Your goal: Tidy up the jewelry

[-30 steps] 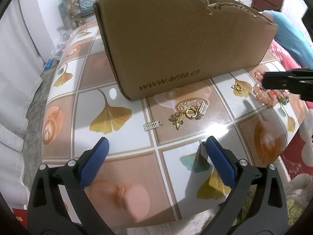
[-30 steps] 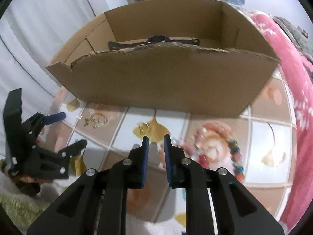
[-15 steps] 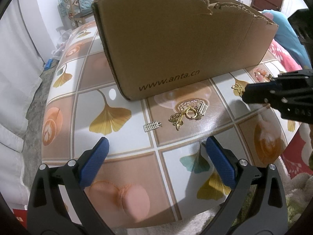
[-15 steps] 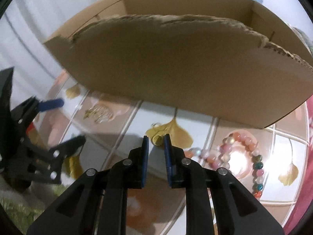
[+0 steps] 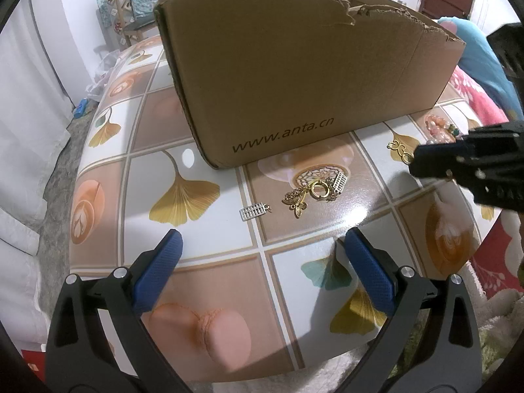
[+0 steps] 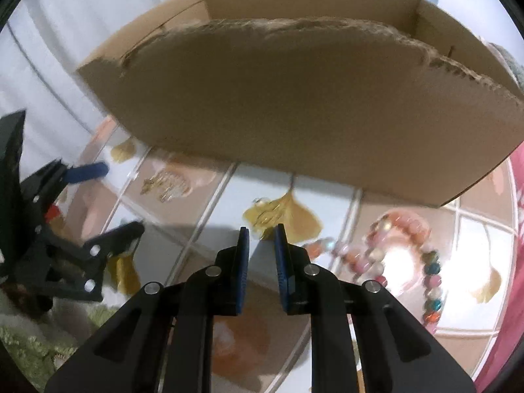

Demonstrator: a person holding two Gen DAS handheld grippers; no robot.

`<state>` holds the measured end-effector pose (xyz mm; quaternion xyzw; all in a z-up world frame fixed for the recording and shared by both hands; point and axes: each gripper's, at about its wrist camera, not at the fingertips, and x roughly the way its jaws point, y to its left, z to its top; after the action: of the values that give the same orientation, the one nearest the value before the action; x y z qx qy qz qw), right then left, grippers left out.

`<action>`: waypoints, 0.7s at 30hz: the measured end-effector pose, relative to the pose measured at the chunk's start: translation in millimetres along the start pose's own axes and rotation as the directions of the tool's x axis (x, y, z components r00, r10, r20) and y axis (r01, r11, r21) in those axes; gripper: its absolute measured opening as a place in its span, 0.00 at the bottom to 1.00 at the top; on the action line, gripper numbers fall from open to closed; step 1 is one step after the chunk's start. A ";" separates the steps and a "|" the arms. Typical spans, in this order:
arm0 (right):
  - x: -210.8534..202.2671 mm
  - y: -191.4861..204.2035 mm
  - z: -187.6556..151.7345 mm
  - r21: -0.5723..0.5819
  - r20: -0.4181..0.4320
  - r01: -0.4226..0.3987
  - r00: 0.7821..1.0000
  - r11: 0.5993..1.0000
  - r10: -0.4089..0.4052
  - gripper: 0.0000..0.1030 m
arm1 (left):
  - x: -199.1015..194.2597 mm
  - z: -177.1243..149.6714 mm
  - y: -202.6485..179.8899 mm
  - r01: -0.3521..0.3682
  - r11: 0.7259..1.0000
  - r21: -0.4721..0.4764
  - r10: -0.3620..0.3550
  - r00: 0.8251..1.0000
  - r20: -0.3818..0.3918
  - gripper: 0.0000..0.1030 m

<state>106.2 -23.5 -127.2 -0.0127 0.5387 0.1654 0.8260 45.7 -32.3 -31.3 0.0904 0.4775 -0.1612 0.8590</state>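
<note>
Two sets of my fingers work over the ginkgo-patterned surface (image 5: 108,177) in front of a torn cardboard box (image 5: 294,75): my left fingers (image 5: 262,258) hang spread wide and empty short of a silver abacus charm (image 5: 254,212) and a heap of gold charms (image 5: 312,193). My right fingers (image 6: 261,234) stand narrowly parted, gripping nothing, tips just short of a small gold clasp (image 6: 266,213) on a printed leaf, a beaded bracelet (image 6: 406,255) lying to its right.
</note>
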 end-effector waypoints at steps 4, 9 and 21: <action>-1.5 5.1 -5.4 0.003 -0.013 -0.028 1.000 1.000 0.028 0.16 | -0.1 -0.4 -0.2 -0.001 1.000 -0.001 0.001 1.000 0.003 0.93; -13.5 -10.9 -8.8 0.029 0.031 -0.012 0.999 1.000 0.011 0.16 | 0.2 1.2 0.7 0.000 1.000 -0.001 0.000 1.000 -0.002 0.93; -15.2 -24.9 -15.0 0.069 0.048 -0.041 0.998 0.997 0.038 0.16 | -14.9 7.9 -16.2 -0.002 0.997 0.083 -0.004 0.997 0.073 0.68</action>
<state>94.5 -53.9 -123.9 0.0307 0.5247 0.1631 0.8349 38.7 -47.0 -14.5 0.1198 0.4387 -0.1845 0.8713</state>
